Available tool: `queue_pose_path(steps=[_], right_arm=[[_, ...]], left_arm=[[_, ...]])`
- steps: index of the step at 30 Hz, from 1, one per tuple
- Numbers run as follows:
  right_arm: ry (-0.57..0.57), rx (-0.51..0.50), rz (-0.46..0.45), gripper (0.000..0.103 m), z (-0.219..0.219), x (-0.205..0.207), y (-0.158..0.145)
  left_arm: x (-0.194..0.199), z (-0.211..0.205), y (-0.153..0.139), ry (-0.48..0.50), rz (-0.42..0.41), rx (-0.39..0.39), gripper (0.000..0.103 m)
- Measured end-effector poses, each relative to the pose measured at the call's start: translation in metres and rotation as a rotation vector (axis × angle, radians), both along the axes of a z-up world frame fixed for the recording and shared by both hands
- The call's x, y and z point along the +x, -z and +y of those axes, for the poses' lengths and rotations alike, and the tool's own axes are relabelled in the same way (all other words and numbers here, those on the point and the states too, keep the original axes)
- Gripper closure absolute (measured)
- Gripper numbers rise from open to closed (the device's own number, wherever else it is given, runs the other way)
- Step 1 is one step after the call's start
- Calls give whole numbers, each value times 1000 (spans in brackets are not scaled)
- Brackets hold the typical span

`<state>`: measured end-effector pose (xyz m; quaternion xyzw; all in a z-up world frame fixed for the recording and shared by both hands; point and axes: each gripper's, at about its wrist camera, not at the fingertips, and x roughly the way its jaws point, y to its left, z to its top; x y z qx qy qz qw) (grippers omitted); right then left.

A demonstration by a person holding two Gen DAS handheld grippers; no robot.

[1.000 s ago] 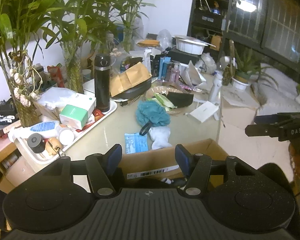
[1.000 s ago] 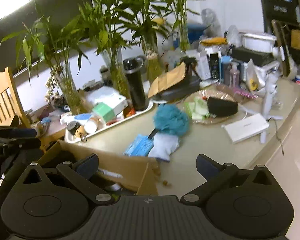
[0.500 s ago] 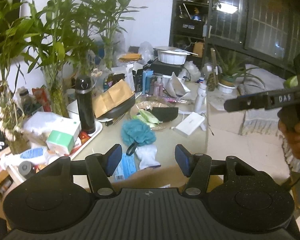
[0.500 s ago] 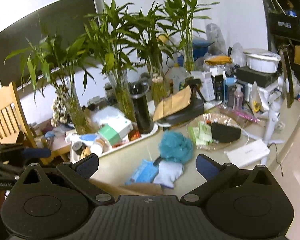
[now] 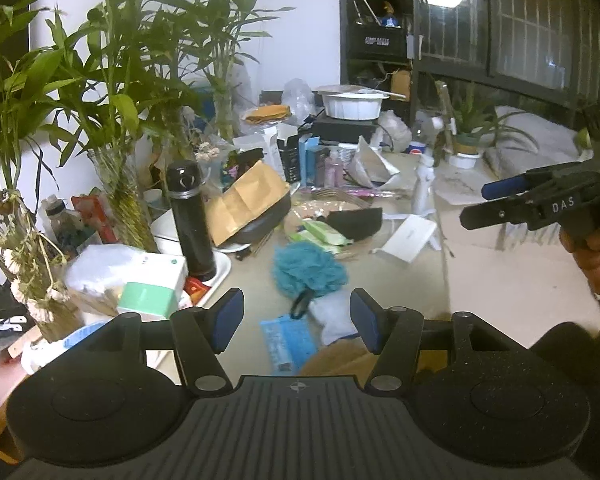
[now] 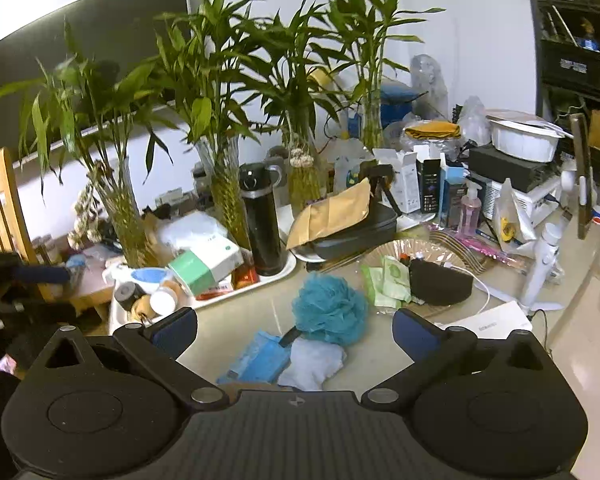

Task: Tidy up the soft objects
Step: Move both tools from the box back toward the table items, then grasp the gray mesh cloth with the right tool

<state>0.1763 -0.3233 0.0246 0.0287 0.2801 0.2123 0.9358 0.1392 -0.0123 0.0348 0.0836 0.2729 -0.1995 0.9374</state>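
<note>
A teal bath pouf (image 5: 308, 270) (image 6: 330, 312) lies mid-table. Right in front of it rest a white soft pouch (image 5: 332, 318) (image 6: 312, 364) and a blue packet (image 5: 286, 342) (image 6: 260, 356). My left gripper (image 5: 296, 322) hovers above and short of them, open and holding nothing. My right gripper (image 6: 296, 332) is also open and empty, its jaws spread wider, short of the same pile. In the left wrist view the right gripper (image 5: 484, 202) shows at the right edge, held by a hand (image 5: 592, 256). A strip of cardboard box (image 5: 340, 360) peeks out below the left fingers.
A white tray (image 6: 284, 270) holds a black flask (image 6: 264, 224), boxes and small jars. Bamboo vases (image 6: 224, 200) line the wall behind. A glass plate (image 6: 432, 248) carries green wipes (image 6: 388, 280) and a black pouch (image 6: 440, 286). A white box (image 5: 410, 234) lies near the table's right edge; a wooden chair (image 6: 0, 200) stands left.
Both cameras have risen and drawn back, so the cardboard box has slid almost out of sight below. The right gripper climbed higher in the left view. Neither gripper's jaws changed.
</note>
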Motion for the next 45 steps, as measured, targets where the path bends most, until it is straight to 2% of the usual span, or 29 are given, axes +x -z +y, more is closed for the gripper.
queue_pose_path(steps=[9, 16, 21, 30, 35, 36, 40, 45], right_arm=[[-19, -7, 53, 0, 11, 30, 39], [-52, 61, 139, 0, 15, 52, 67], [-89, 29, 184, 0, 19, 68, 82], [-81, 1, 242, 0, 17, 99, 115], [-72, 19, 269, 0, 18, 113, 134], [-70, 23, 275, 0, 19, 117, 139], [-65, 26, 291, 0, 25, 125, 155], [-62, 25, 307, 0, 31, 137, 174]], left_arm=[[26, 18, 22, -4, 44, 3, 45], [42, 25, 30, -15, 72, -16, 45], [57, 30, 30, 16, 68, -4, 45], [92, 33, 43, 59, 107, 54, 45], [115, 37, 57, 71, 157, 36, 45], [120, 39, 59, 70, 167, 29, 44], [136, 43, 69, 47, 181, 12, 26], [153, 41, 80, 49, 200, 29, 25]])
